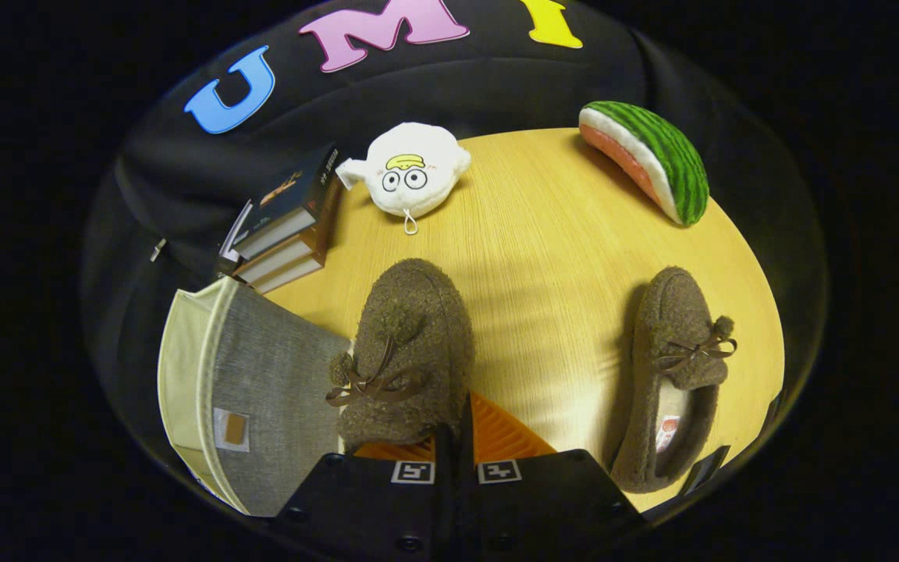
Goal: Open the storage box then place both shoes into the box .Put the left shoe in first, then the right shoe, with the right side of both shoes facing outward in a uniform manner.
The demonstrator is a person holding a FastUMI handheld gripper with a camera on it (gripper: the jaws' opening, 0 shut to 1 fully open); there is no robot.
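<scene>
A brown fuzzy shoe (406, 351) with a bow and pompom hangs just ahead of my fingers, toe pointing away, and my gripper (453, 429) is shut on its heel rim. To its left, right beside it, stands the grey fabric storage box (278, 390), whose pale lining (184, 375) shows at its open far-left side. The second brown shoe (676, 375) lies on the round wooden table (551, 257) to the right of my fingers, toe pointing away, its pale insole showing.
Beyond the box, a stack of books (286, 226) sits at the table's back left. A white plush toy (410, 176) lies next to the books, and a watermelon-slice plush (652, 160) at the back right.
</scene>
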